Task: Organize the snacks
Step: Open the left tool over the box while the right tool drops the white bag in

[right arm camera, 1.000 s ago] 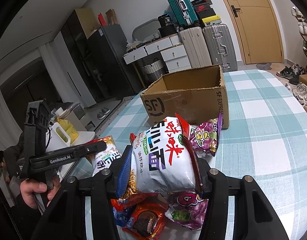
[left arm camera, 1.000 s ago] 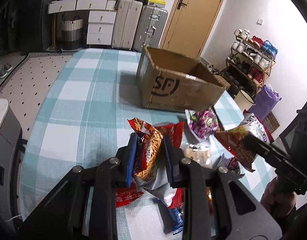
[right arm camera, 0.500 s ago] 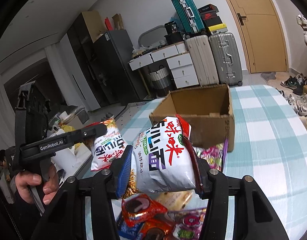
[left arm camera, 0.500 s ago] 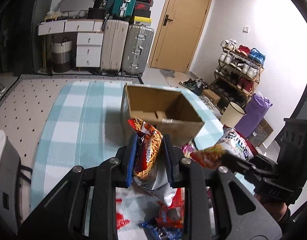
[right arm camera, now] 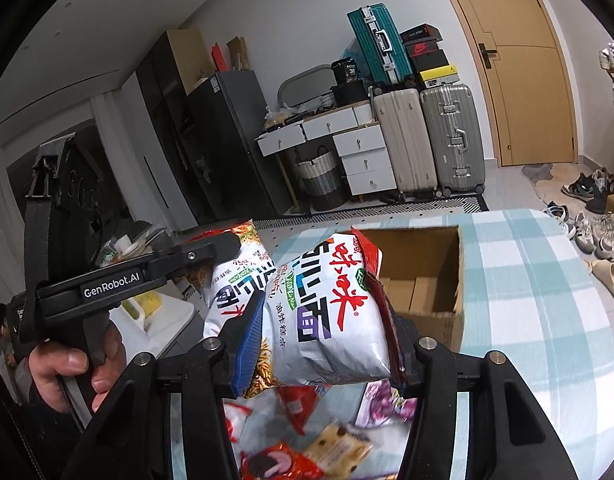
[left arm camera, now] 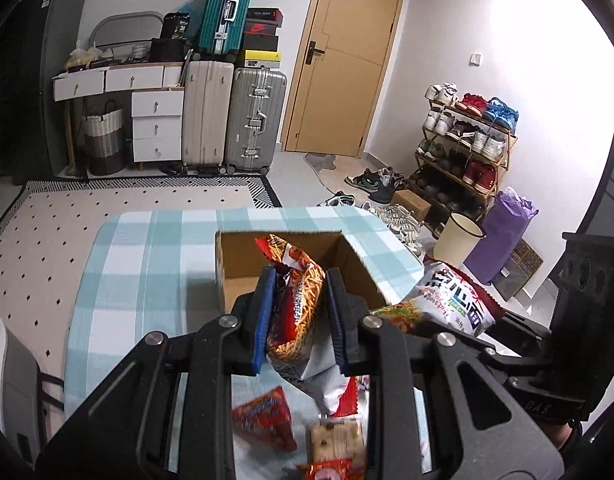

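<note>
My left gripper (left arm camera: 301, 312) is shut on a red-and-orange noodle snack bag (left arm camera: 297, 300), held up in the air in front of the open cardboard box (left arm camera: 235, 260). My right gripper (right arm camera: 321, 340) is shut on a white noodle snack bag (right arm camera: 327, 316) with red and purple lettering, also lifted, with the box (right arm camera: 443, 300) just behind it. In the right wrist view the left gripper (right arm camera: 223, 246) shows at the left with its bag (right arm camera: 243, 276), a hand on its handle. The right gripper's bag (left arm camera: 447, 304) appears at the right of the left wrist view.
Several loose snack packets (left arm camera: 267, 416) lie on the blue checked tablecloth (left arm camera: 139, 264) below both grippers, among them a biscuit pack (right arm camera: 339, 446). Suitcases (left arm camera: 255, 120), a drawer unit, a door and a shoe rack (left arm camera: 463, 148) stand beyond the table.
Both grippers have risen off the table with their bags and come closer to the box. The box's inside now shows from above, and the loose packets have dropped low in view.
</note>
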{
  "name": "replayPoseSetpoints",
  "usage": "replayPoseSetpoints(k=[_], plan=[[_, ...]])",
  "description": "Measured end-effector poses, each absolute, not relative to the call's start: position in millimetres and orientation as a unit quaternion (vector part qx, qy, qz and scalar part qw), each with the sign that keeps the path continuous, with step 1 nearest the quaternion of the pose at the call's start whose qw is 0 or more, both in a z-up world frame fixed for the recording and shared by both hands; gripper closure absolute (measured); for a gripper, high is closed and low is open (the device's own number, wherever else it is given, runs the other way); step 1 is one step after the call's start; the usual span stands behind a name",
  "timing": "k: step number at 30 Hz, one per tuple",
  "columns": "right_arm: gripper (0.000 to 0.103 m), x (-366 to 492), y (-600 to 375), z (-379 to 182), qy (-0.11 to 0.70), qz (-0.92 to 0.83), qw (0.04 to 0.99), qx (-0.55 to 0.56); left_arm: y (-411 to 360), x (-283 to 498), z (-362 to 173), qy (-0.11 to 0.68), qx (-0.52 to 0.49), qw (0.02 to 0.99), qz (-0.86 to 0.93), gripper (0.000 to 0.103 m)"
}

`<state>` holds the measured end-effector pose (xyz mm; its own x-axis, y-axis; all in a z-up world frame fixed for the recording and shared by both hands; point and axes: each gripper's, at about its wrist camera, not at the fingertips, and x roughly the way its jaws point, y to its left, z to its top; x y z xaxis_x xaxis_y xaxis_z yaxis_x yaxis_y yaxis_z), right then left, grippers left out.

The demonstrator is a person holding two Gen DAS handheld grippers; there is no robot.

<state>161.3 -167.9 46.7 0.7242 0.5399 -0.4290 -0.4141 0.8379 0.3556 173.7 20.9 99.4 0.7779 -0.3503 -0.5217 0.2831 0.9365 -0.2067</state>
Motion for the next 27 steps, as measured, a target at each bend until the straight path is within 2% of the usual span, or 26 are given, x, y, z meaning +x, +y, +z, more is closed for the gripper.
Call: replayPoseSetpoints(k=[11,20,21,22,23,27], plan=[[0.051,221,-174,53,0.279,0.243,0.921,0.119,4,247,107,0.296,-0.054,0.939,-0.169,0.081],[0.051,277,-166,36,0.311,0.223,0.917,0.113,2,301,77,0.312,-0.064,0.933,-0.167,0.082],[0.051,282,-164,33,0.315,0.222,0.916,0.111,3,308,72,0.315,-0.065,0.932,-0.166,0.083],[0.051,286,-162,29,0.319,0.221,0.915,0.108,3,314,66,0.319,-0.067,0.93,-0.168,0.093],[0.051,290,-159,25,0.322,0.219,0.915,0.104,3,319,61,0.323,-0.07,0.928,-0.171,0.098],[0.049,305,-151,11,0.329,0.213,0.915,0.092,-5,340,40,0.342,-0.049,0.924,-0.164,0.098]])
